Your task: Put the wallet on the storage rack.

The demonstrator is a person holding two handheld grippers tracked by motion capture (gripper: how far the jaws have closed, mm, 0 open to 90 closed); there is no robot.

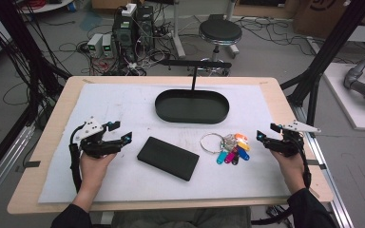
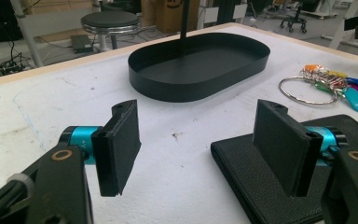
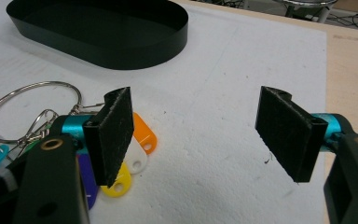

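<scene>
Left gripper (image 1: pixel 121 131) released, empty, just left of the wallet (image 1: pixel 168 158). Right gripper (image 1: pixel 267 132) released too, empty, beside the keys (image 1: pixel 228 148).

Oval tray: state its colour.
The oval tray is plain matte black, clearest in the left gripper view.

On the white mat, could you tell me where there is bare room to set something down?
The mat is bare left of the tray, between the tray and the left gripper. A wide bare strip also runs along its near edge, below the wallet. It is crowded between the wallet and the right gripper, where the keys lie.
</scene>
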